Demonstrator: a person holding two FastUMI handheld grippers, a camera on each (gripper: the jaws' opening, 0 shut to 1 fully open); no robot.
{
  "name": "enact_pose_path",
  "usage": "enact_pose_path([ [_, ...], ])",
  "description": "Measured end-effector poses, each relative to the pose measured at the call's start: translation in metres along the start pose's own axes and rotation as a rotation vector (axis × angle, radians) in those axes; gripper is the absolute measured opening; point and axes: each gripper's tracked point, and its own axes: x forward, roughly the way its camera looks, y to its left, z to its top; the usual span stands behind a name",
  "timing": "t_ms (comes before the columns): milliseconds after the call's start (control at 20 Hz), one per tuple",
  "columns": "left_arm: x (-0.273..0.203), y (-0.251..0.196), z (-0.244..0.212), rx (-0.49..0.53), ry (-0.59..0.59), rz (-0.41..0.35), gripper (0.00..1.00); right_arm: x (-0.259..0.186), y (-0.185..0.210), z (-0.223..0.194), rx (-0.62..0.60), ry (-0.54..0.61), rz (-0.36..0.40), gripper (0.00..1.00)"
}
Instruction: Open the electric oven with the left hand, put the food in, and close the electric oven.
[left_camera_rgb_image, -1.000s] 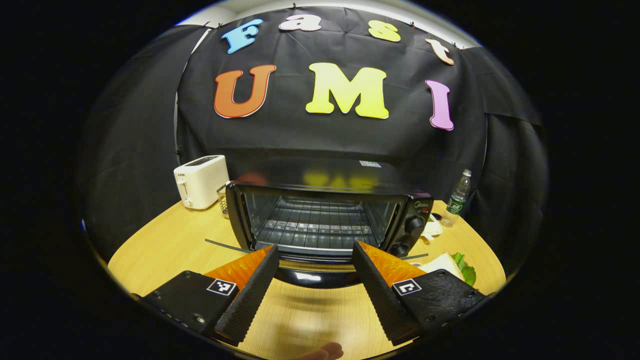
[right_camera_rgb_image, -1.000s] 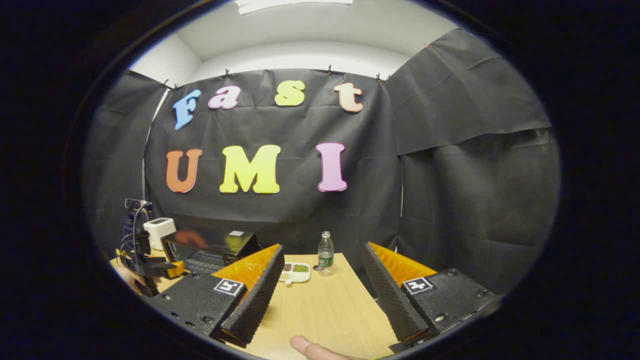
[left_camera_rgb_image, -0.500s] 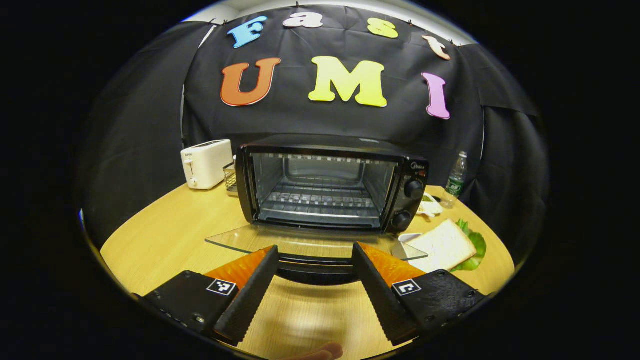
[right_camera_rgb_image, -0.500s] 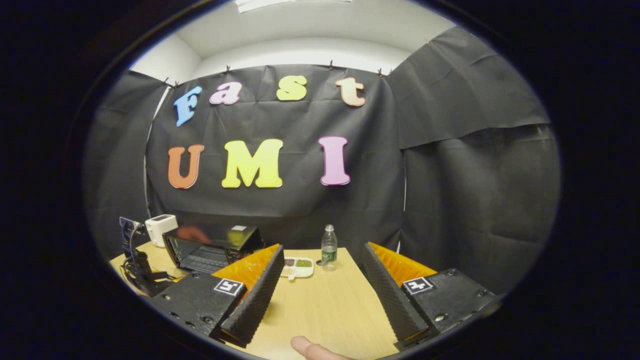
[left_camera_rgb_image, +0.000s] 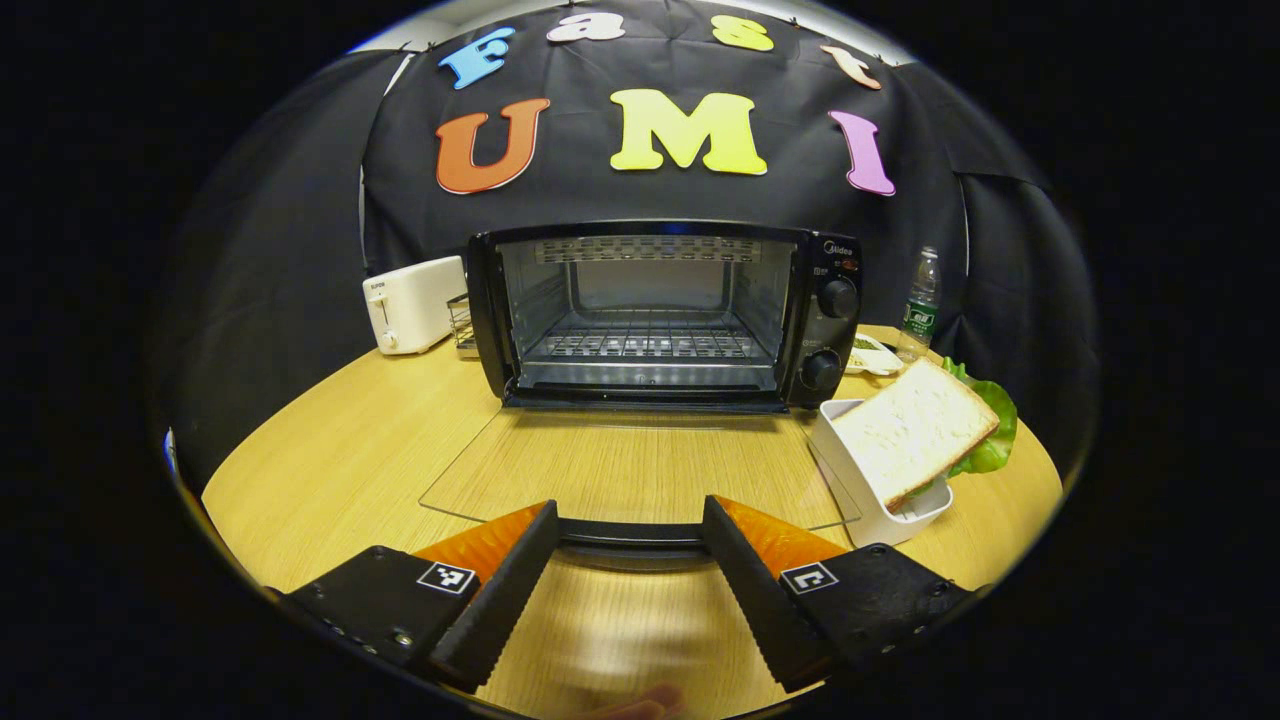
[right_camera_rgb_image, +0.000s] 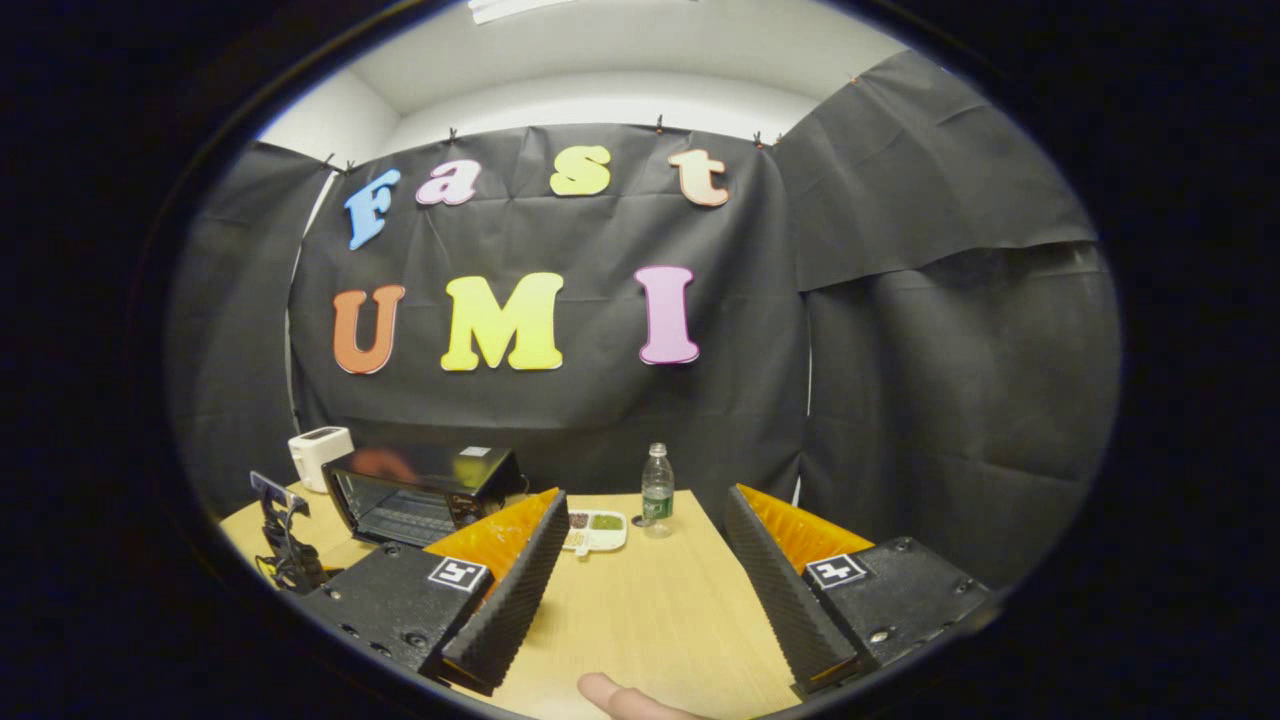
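Observation:
The black electric oven (left_camera_rgb_image: 650, 310) stands open at the back of the wooden table, its wire rack bare. Its glass door (left_camera_rgb_image: 640, 470) lies flat toward me, and the dark door handle (left_camera_rgb_image: 630, 535) runs between the fingers of my left gripper (left_camera_rgb_image: 628, 508), which stays open around it. A sandwich of white bread and lettuce (left_camera_rgb_image: 910, 430) rests in a white box (left_camera_rgb_image: 880, 505) right of the door. My right gripper (right_camera_rgb_image: 645, 498) hangs open over the table's right side, holding nothing. In the right gripper view, the oven (right_camera_rgb_image: 420, 490) and left gripper (right_camera_rgb_image: 285, 540) sit far left.
A white toaster (left_camera_rgb_image: 410, 300) and a small wire rack (left_camera_rgb_image: 460, 330) stand left of the oven. A water bottle (left_camera_rgb_image: 920, 300) and a small dish (left_camera_rgb_image: 870, 355) are behind the sandwich. In the right gripper view, a thumb (right_camera_rgb_image: 620, 695) shows at the bottom edge.
The oven door has swung from half open down to flat, and my left gripper has come down and back with its handle. The right gripper has barely moved.

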Motion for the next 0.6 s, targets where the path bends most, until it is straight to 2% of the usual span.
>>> enact_pose_path([
  [200,-0.02,0.005,0.028,-0.016,-0.062,-0.003,0.95,0.017,0.007,-0.005,0.0,0.034,0.02,0.96],
  [350,-0.048,0.018,0.066,0.007,-0.136,0.067,0.95,0.038,0.017,-0.018,0.002,0.101,0.056,0.96],
  [500,-0.078,0.027,0.1,0.047,-0.213,0.126,0.95,0.063,0.038,-0.041,0.019,0.2,0.129,0.96],
  [600,-0.098,0.024,0.118,0.039,-0.261,0.117,0.95,0.078,0.053,-0.063,0.04,0.292,0.194,0.97],
])
